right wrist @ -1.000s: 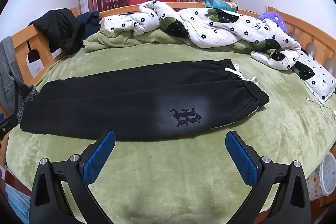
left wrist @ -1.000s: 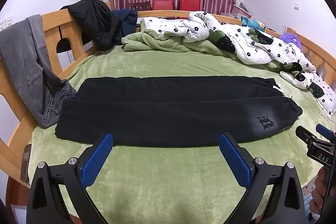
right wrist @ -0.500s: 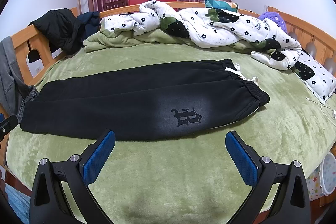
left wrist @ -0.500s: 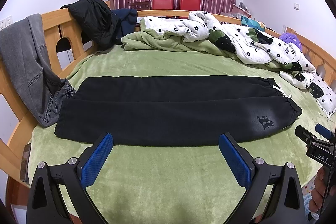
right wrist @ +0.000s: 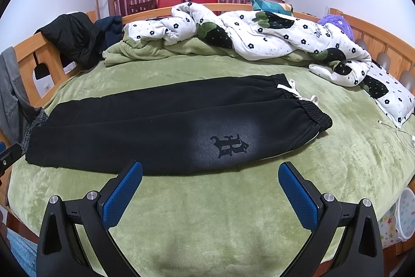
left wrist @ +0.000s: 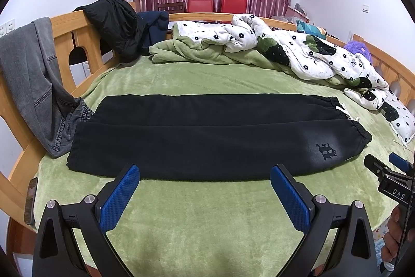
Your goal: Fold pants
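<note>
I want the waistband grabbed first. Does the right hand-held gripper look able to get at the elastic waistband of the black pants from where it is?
Probably yes. The right hand-held gripper is open, and only bare green blanket lies between it and the waistband.

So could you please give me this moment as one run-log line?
stage: pre-grasp | black pants: flat, legs side by side | left gripper: open, empty | right gripper: open, empty | contact: none
</note>
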Demonstrator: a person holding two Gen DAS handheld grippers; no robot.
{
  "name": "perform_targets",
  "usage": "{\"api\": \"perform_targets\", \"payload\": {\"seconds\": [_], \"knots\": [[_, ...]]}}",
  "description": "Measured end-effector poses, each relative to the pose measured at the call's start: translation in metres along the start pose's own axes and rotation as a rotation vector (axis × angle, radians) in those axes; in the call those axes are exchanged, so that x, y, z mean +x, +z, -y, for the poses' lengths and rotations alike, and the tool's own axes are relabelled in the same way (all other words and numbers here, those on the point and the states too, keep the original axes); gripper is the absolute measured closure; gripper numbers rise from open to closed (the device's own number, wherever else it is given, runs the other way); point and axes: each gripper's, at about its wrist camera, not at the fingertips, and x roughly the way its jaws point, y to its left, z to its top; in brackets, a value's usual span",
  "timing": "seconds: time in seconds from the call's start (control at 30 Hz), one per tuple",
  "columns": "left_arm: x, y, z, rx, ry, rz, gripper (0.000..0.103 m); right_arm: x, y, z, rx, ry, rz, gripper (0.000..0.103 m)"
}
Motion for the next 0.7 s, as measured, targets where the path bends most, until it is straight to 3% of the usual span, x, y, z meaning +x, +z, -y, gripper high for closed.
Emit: {"api": "perform_targets", "payload": {"seconds": [0.7], "knots": [[-0.007, 0.006, 0.016, 0.018, 0.028, 0.014, 0.001, -0.012, 0.005, -0.009, -0.027, 0.036, 0.010, 0.000]]}}
